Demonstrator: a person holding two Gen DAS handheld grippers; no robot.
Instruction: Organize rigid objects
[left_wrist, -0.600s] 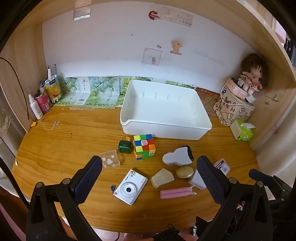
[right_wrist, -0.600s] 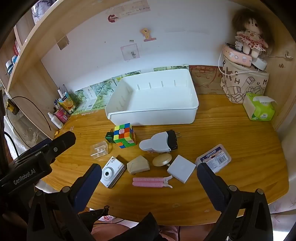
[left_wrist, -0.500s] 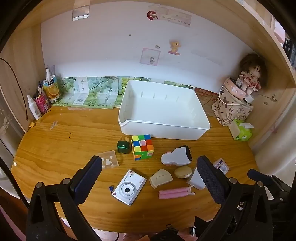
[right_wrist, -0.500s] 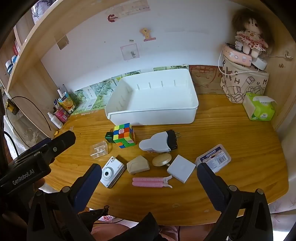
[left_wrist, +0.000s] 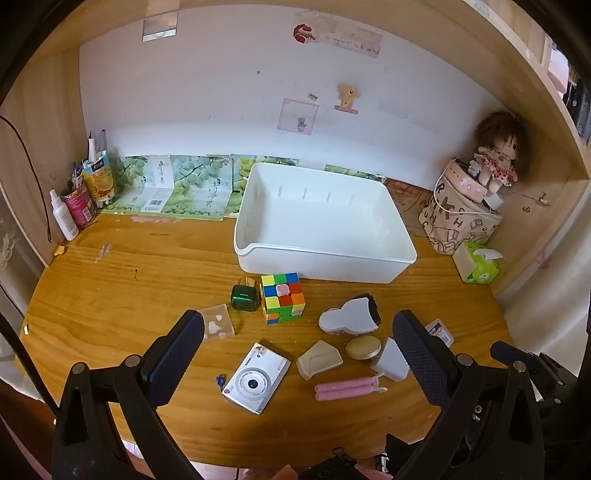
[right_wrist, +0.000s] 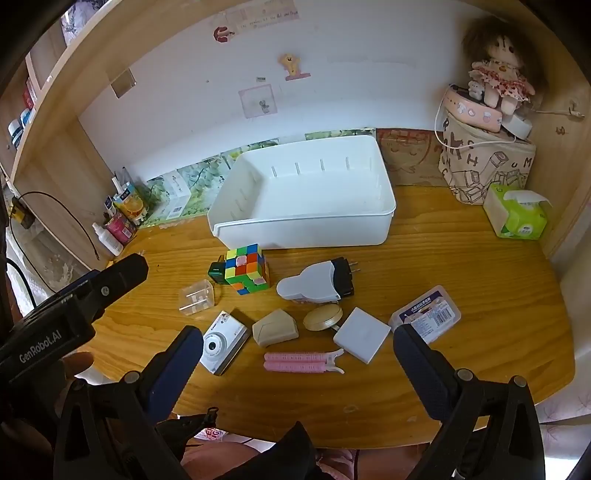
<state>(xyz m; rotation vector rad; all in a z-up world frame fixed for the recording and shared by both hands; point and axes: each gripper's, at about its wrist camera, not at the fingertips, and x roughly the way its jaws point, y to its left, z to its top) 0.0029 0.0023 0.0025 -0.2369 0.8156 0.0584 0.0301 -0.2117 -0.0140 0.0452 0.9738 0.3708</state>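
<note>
An empty white bin (left_wrist: 325, 254) (right_wrist: 303, 229) stands at the back of the wooden desk. In front of it lie a colour cube (left_wrist: 282, 297) (right_wrist: 246, 268), a green charger (left_wrist: 243, 297), a clear box (left_wrist: 218, 325) (right_wrist: 196, 296), a white camera (left_wrist: 255, 382) (right_wrist: 221, 341), a beige wedge (left_wrist: 318, 359) (right_wrist: 275, 328), a round gold tin (left_wrist: 362, 347) (right_wrist: 323, 318), a white plug adapter (left_wrist: 349, 315) (right_wrist: 314, 284), a white square block (right_wrist: 362, 334) and a pink hair clip (left_wrist: 347, 387) (right_wrist: 301, 362). My left gripper (left_wrist: 298, 363) and right gripper (right_wrist: 297, 373) hover open above the near edge, holding nothing.
A clear labelled case (right_wrist: 428, 314) lies at the right. A green tissue pack (right_wrist: 517, 214), a patterned bag with a doll (right_wrist: 487, 162) and bottles and tubes (left_wrist: 77, 199) line the back corners. The left gripper's body (right_wrist: 66, 317) shows at the left of the right wrist view.
The left wrist view has drifted slightly, so the bin and objects sit a little lower left. The right gripper has stayed put. Both stay open.
</note>
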